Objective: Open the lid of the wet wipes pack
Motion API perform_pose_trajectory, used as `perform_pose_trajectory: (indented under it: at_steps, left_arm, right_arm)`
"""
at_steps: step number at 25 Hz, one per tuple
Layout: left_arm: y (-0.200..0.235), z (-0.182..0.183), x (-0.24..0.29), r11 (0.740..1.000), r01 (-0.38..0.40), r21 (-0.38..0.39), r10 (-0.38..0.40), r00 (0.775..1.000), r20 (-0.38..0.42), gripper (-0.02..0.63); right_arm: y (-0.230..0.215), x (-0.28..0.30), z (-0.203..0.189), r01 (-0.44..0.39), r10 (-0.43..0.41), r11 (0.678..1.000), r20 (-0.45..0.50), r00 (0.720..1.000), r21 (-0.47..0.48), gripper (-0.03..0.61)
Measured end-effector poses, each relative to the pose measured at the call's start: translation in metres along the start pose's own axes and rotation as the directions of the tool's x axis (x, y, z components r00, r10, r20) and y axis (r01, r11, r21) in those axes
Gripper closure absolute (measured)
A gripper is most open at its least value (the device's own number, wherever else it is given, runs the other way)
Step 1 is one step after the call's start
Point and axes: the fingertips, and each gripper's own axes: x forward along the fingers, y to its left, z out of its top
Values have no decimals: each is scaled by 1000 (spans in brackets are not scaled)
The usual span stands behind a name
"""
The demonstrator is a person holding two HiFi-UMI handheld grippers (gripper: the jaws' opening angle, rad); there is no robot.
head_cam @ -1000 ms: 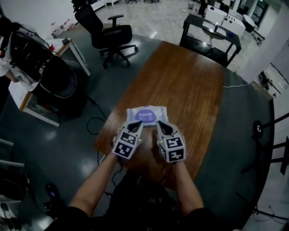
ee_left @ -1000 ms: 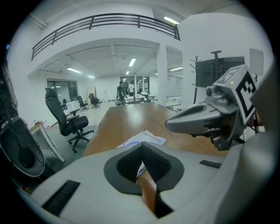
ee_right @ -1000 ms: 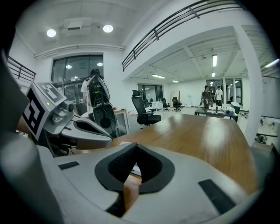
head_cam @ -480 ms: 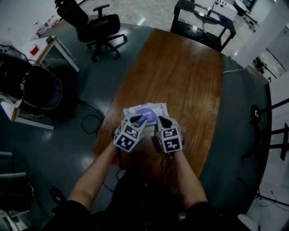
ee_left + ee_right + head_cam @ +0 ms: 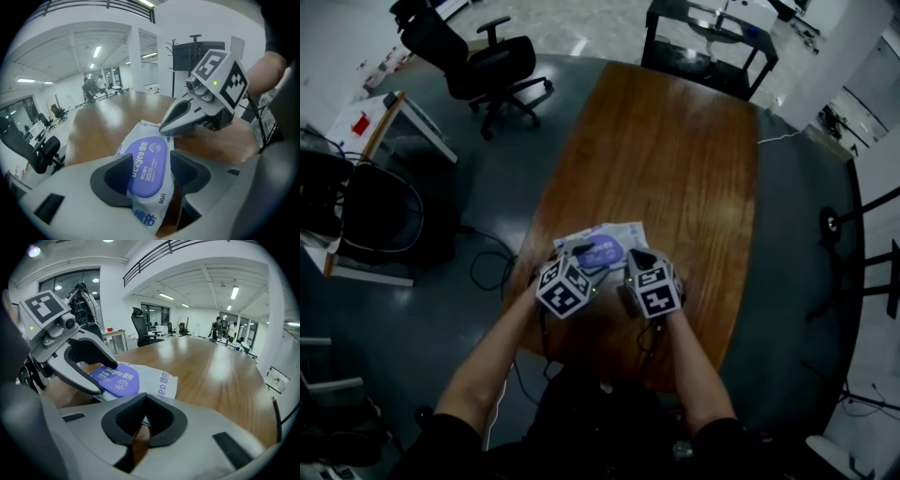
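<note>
The wet wipes pack (image 5: 623, 232) is white with an oval purple lid (image 5: 602, 250); it lies flat near the wooden table's (image 5: 675, 169) near left edge. My left gripper (image 5: 579, 256) is down over it, its jaws opening. In the left gripper view the purple lid (image 5: 146, 161) lies between the spread pads of the left gripper (image 5: 147, 169). My right gripper (image 5: 639, 256) is shut, and its tip rests at the pack's right edge. In the right gripper view the lid (image 5: 117, 378) sits under the left gripper (image 5: 105, 377), just ahead of my right gripper (image 5: 145, 416).
A black office chair (image 5: 478, 61) and a light desk (image 5: 398, 117) stand on the floor to the left. A dark table (image 5: 703, 42) stands beyond the far end of the wooden one. Cables lie on the floor by the table's left edge.
Both grippers have come down onto the pack. The left gripper rolled and its jaws went from shut to wide apart over the lid.
</note>
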Motion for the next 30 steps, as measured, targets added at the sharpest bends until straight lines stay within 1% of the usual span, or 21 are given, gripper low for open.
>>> perform_pose_trajectory:
  at_steps: [2, 5, 6, 8, 11, 18, 22, 23, 25, 28, 30]
  left_arm:
    - [1, 0, 1, 999, 9, 31, -9, 1000, -10, 356]
    - [6, 0, 0, 998, -2, 65, 3, 1000, -19, 363]
    - [6, -1, 0, 998, -4, 69, 5, 1000, -20, 382]
    - [5, -1, 1, 998, 6, 65, -5, 1000, -18, 383]
    - [4, -2, 3, 999, 30, 42, -30, 999, -19, 387]
    - [5, -1, 2, 995, 89, -40, -90, 996, -20, 390]
    - [8, 5, -4, 983, 139, -116, -138, 990, 16, 396]
    - [9, 6, -6, 981, 147, -126, -145, 989, 26, 402]
    - [10, 11, -11, 980, 154, -127, -149, 988, 49, 435]
    - [10, 24, -18, 983, 141, -117, -131, 987, 90, 500]
    - [9, 29, -20, 986, 129, -104, -119, 988, 103, 520]
  right_arm:
    - [-1, 2, 0, -7, 7, 1000, -21, 1000, 1, 568]
    - [-1, 2, 1, -23, 23, 1000, -49, 999, 13, 568]
    - [1, 1, 2, -30, 31, 999, -47, 998, 16, 568]
    - [1, 1, 2, -38, 39, 999, -35, 999, 30, 568]
    - [-3, 1, -1, -31, 33, 998, -29, 999, 61, 568]
    - [-4, 0, -7, -26, 29, 997, -39, 999, 75, 568]
    - [-2, -1, -5, -38, 41, 996, -34, 999, 84, 567]
    - [-1, 0, -3, -36, 39, 996, -30, 999, 81, 567]
    - [0, 1, 0, -36, 38, 996, -24, 999, 76, 568]
    - [-3, 2, -1, -37, 39, 996, -28, 999, 82, 567]
    - [-4, 1, -4, -38, 41, 996, -32, 999, 84, 568]
